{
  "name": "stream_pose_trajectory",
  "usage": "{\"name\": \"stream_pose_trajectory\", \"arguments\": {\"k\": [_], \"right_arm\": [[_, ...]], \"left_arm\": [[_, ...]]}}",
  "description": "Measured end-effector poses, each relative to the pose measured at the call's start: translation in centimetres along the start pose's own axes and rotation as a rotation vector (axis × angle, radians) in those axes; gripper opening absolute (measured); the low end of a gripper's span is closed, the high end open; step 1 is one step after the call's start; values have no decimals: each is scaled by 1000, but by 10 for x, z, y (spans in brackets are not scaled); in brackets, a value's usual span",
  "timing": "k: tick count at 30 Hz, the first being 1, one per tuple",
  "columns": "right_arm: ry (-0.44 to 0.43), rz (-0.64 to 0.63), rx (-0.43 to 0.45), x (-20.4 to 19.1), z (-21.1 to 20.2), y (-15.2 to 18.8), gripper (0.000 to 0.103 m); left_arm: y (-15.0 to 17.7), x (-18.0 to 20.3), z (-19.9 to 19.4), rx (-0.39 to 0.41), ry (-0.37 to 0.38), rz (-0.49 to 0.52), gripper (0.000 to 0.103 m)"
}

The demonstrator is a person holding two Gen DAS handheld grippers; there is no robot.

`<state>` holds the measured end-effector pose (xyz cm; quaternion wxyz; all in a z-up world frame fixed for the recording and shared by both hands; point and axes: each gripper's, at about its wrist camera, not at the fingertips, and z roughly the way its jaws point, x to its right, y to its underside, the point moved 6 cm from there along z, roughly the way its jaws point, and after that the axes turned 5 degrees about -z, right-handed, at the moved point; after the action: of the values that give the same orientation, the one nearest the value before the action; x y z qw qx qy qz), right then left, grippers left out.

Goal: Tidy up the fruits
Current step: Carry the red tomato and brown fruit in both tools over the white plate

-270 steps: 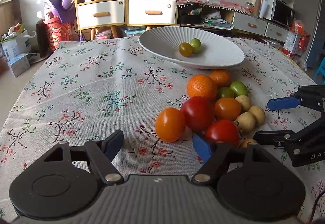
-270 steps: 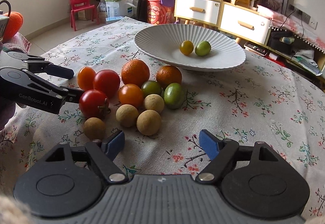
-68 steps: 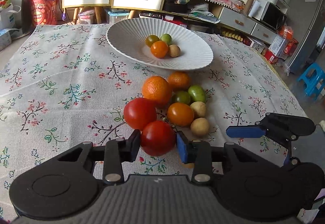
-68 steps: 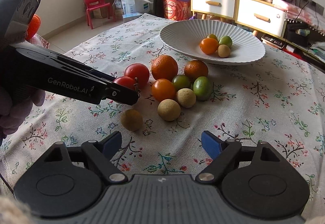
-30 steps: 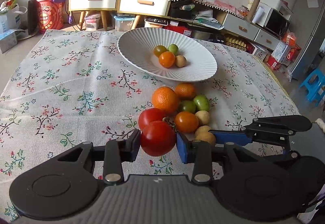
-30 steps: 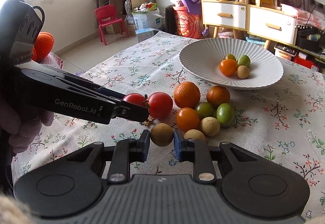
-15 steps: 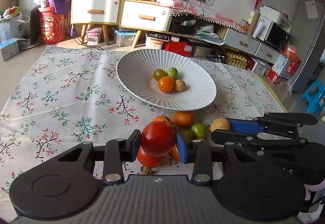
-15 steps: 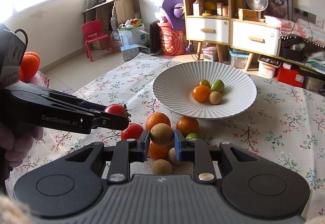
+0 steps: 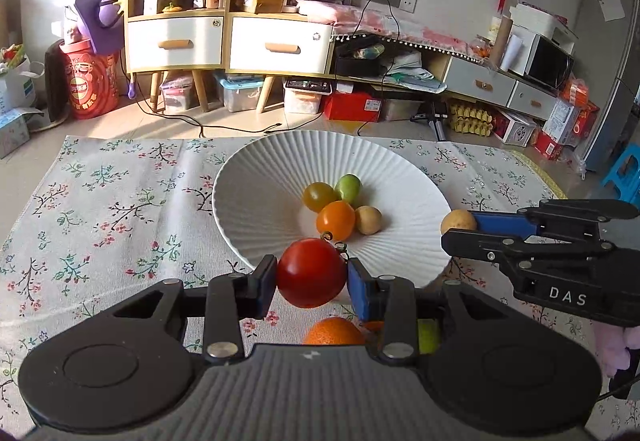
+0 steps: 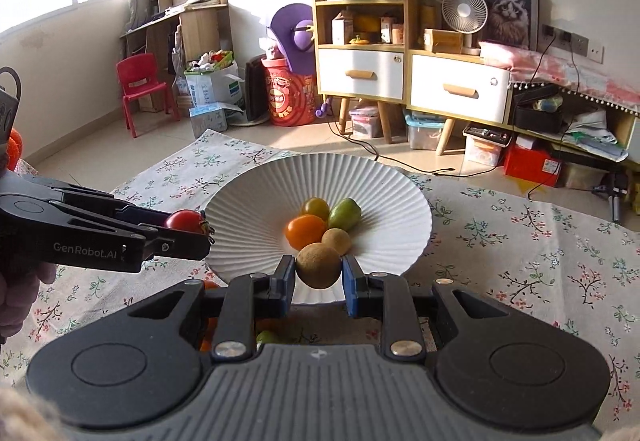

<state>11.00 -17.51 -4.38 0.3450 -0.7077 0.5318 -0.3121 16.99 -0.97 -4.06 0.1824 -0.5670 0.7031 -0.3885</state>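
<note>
A red tomato (image 9: 311, 272) is clamped in my left gripper (image 9: 312, 281), raised at the near rim of the white ribbed plate (image 9: 248, 177). My right gripper (image 10: 318, 277) is shut on a small brown round fruit (image 10: 318, 265), also raised at the near rim of the plate (image 10: 384, 177). Several small fruits lie in the plate: an orange one (image 9: 335, 217), a green one (image 9: 348, 188), an olive-yellow one (image 9: 318, 196) and a brown one (image 9: 368, 219). Each gripper shows in the other's view, the right (image 9: 460, 227) with its brown fruit, the left (image 10: 192, 229) with the tomato.
An orange (image 9: 334, 331) and a green fruit (image 9: 428, 335) stay on the floral tablecloth (image 9: 100, 221) below my left gripper, partly hidden by its body. The table's far edge lies just behind the plate. Cabinets, a fan and floor clutter stand beyond.
Both grippers have lifted their fruits off the cloth and carried them forward to the plate's near rim. The pile on the cloth has dropped below the gripper bodies.
</note>
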Motion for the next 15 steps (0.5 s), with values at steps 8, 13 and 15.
{"name": "stream_pose_trajectory", "arguments": {"k": [8,13,15], "right_arm": [[31,-29,-32,17,26,-1,23],[34,-23,-39,25,35,-4,23],[27,-21,-43,27,38,-5,23]], "left_arm": [[-12,-1,35,-17,-8,56,33],[-19,-3,49,-17,-5,69,33],[-21,-4,52,-16,4,68,33]]}}
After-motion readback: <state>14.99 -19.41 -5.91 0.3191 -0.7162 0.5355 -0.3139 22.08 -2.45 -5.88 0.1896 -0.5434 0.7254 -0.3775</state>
